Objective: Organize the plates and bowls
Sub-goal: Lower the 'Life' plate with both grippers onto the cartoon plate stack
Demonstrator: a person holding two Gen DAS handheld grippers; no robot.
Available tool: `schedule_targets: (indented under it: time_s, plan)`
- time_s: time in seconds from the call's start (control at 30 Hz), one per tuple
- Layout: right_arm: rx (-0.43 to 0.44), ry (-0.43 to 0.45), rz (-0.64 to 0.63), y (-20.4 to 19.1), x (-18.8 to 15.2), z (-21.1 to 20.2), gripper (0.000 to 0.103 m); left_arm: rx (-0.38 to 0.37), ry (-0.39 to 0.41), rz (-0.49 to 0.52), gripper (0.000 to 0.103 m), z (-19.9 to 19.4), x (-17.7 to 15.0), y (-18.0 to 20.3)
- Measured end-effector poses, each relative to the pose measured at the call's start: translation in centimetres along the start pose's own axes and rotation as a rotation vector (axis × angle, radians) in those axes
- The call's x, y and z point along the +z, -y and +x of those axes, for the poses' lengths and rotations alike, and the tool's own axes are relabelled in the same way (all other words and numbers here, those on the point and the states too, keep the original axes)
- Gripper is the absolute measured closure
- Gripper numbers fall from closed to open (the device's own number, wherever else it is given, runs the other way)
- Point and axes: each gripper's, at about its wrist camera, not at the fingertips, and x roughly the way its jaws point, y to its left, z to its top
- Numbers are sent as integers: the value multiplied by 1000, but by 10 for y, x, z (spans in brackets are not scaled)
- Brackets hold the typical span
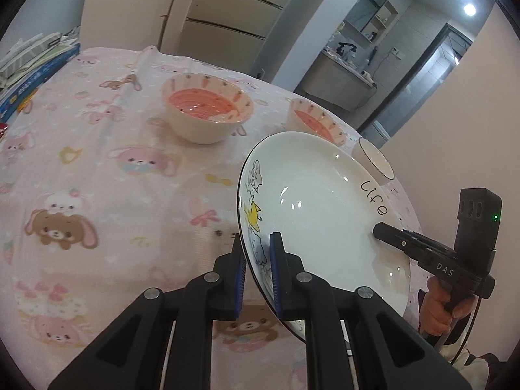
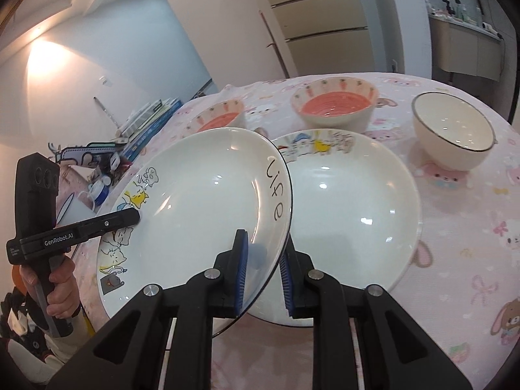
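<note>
**Two grippers lift cartoon plate over pink tablecloth**

The left gripper [image 1: 256, 279] and right gripper [image 2: 263, 276] each pinch opposite rims of a white "Life" plate [image 2: 195, 201], holding it tilted above the bunny-print tablecloth [image 1: 107, 178]. A second plate [image 2: 351, 195] rests just beside it, with two carrot-pattern bowls [image 2: 334, 107] and a white bowl [image 2: 453, 130] behind.
</note>
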Motion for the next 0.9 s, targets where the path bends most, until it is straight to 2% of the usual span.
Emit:
schedule_targets:
  time_s: [0.37, 0.9]
  plan:
    - [-33, 36, 58, 40, -2, -21, 84, -23, -39, 21, 90, 31, 7, 31]
    - [-42, 41, 94, 62, -6, -21, 83, -22, -81, 37, 87, 58, 6, 38]
